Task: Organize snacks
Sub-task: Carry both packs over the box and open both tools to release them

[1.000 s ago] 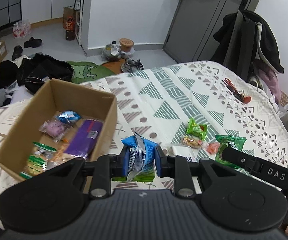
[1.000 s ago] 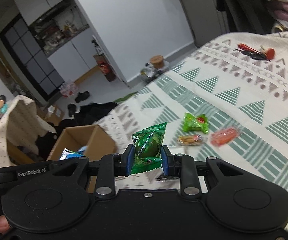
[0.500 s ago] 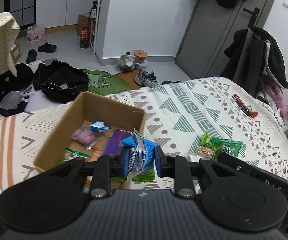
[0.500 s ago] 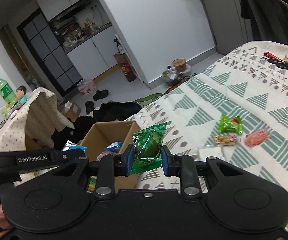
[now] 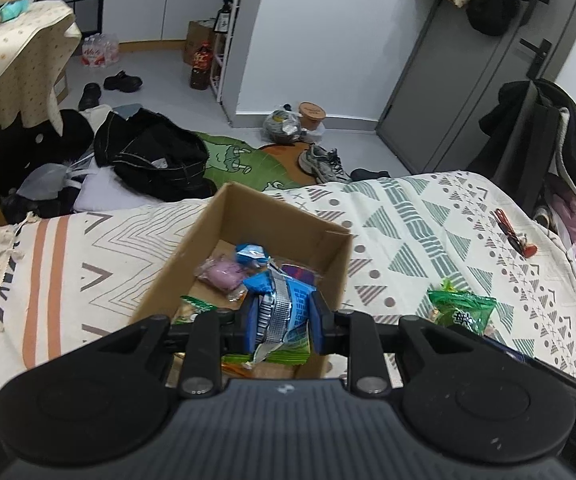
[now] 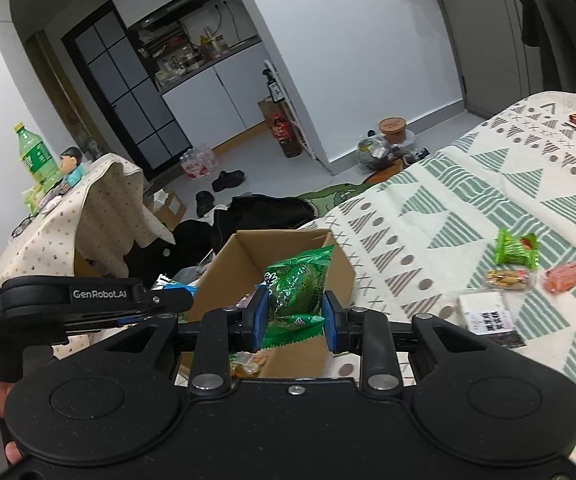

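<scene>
Left wrist: my 2 grippers, jaws clamped on blue packet [image 5: 281, 312] and green packet [image 6: 296, 292], have reached the cardboard box [image 5: 247, 216]; release next.

Blue packet [image 5: 281, 312], green packet [image 6: 296, 292] over box [image 5: 247, 208]

A patterned bedspread [image 5: 428, 220] covers the bed, red scissors [image 5: 514, 234] lie on it, and on the floor sit a black bag [image 5: 155, 156], a green rug [image 5: 231, 160], 2 sneakers [image 5: 324, 160] and black shoes [image 5: 121, 80].
</scene>
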Available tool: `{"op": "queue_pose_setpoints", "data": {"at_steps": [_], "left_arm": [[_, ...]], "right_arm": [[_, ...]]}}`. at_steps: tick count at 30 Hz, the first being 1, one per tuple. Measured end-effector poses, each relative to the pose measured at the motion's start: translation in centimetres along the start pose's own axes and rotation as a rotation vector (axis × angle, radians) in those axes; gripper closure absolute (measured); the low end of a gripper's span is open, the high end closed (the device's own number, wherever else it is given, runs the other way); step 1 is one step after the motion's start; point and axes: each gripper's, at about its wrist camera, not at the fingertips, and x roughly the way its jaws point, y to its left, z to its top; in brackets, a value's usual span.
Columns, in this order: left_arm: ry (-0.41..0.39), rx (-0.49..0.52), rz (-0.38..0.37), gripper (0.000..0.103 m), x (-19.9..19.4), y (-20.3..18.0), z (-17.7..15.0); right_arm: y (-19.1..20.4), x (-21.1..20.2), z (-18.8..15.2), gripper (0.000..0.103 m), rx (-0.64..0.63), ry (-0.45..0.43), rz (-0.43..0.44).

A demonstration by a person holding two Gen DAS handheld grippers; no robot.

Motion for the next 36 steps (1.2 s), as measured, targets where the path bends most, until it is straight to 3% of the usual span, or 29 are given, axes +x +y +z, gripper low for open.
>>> {"op": "queue_pose_setpoints", "data": {"at_steps": [17, 23, 33, 36], "left_arm": [[0.046, -0.064, 0.004, 0.078, 1.3, 5.0, 1.5], [0.040, -0.051, -0.002, 0.078, 1.0, 5.6, 2.6], [0.052, -0.033, -0.052, 0.078, 1.5, 5.0, 3.2], [0.025, -0.018, -0.065, 0.071, 1.1, 4.4, 3.5]], "right_arm": [[2.9, 3.9, -0.1, 0.075, 0.001, 0.080, 0.097], [2.9, 4.2, -0.2, 0.061, 0.014, 0.112, 0.076], [0.3, 3.1, 0.1, 0.060, 0.069, 0.114, -0.007], [-0.2, 2.6, 0.2, 0.055, 0.074, 0.110, -0.019]]}}
